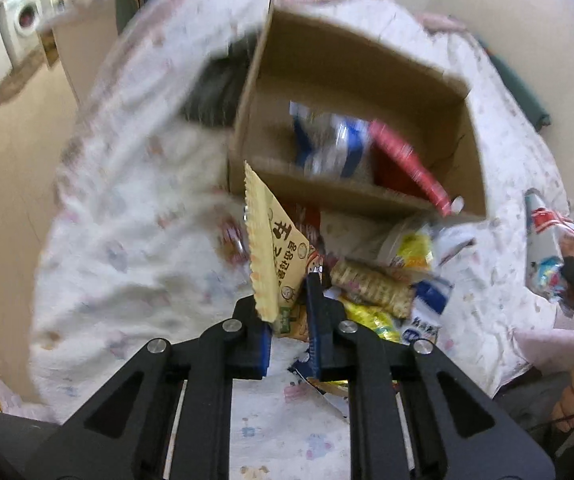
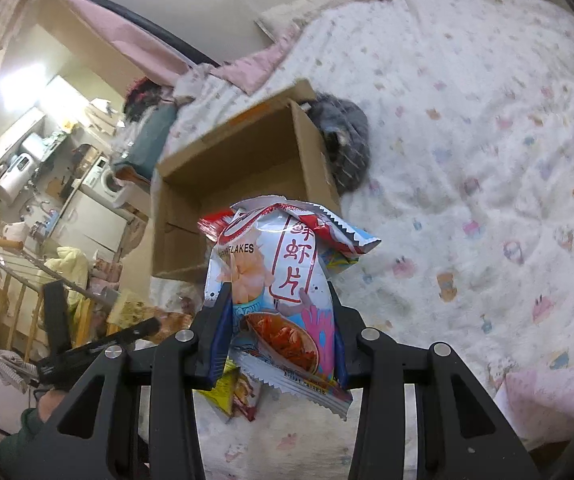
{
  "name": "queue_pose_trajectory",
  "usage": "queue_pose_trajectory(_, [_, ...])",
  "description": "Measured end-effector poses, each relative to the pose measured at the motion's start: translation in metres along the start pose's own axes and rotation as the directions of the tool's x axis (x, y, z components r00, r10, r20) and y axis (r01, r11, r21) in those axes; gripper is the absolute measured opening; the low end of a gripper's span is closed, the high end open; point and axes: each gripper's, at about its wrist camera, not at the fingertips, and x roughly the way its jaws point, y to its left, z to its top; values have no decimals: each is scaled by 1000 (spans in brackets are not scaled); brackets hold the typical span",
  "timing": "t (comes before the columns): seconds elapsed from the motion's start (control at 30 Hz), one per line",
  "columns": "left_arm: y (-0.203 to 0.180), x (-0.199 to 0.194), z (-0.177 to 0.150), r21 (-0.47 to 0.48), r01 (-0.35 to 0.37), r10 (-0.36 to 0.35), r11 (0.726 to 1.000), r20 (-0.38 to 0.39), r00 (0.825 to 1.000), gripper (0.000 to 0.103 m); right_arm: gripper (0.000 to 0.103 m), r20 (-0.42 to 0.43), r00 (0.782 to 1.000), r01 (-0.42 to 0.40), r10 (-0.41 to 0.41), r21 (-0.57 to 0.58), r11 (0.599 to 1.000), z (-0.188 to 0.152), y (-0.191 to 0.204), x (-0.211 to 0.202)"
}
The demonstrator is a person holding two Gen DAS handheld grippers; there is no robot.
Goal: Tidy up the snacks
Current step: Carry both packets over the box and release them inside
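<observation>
Yellow foil, a flat triangular-looking snack packet with a serrated edge (image 1: 273,256), stands pinched between the nearly closed jaws of the left gripper (image 1: 287,312), its long axis running up and away from the fingertips. Straight ahead and just beyond sits the brown cardboard box (image 1: 475,152), open-topped, with a blue-and-white bag (image 1: 333,144) and a red packet (image 1: 403,160) already inside. Its near wall is the edge to clear. Loose snacks lie heaped (image 1: 375,288) just right of the fingertips on the white patterned bedspread (image 1: 127,240).

From the right wrist, the right gripper (image 2: 283,312) clamps a pale blue-and-pink shrimp-flake bag (image 2: 283,280) held upright, long axis vertical. The same box lies ahead and slightly left, its open mouth facing the fingers. To my eye both hands are about equally near it; open bedspread lies to the right.
</observation>
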Motion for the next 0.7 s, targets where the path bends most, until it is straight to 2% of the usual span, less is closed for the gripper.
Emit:
queue_pose_trajectory(0.07, [-6, -24, 10, 25, -12, 10, 1000, 69, 998, 12, 43, 2, 1000, 1, -1, -26, 1000, 7, 9, 3])
queue_pose_trajectory(0.27, [-18, -42, 51, 79, -44, 33, 996, 133, 991, 12, 43, -2, 1000, -14, 14, -72, 997, 36, 37, 25])
queue_pose_trajectory(0.47, [-26, -26, 80, 115, -59, 44, 992, 130, 991, 12, 43, -10, 1000, 0, -1, -103, 995, 66, 50, 56])
queue_pose_trajectory(0.7, [-45, 0, 102, 181, -74, 52, 981, 125, 991, 12, 43, -40, 997, 58, -63, -112, 992, 89, 45, 103])
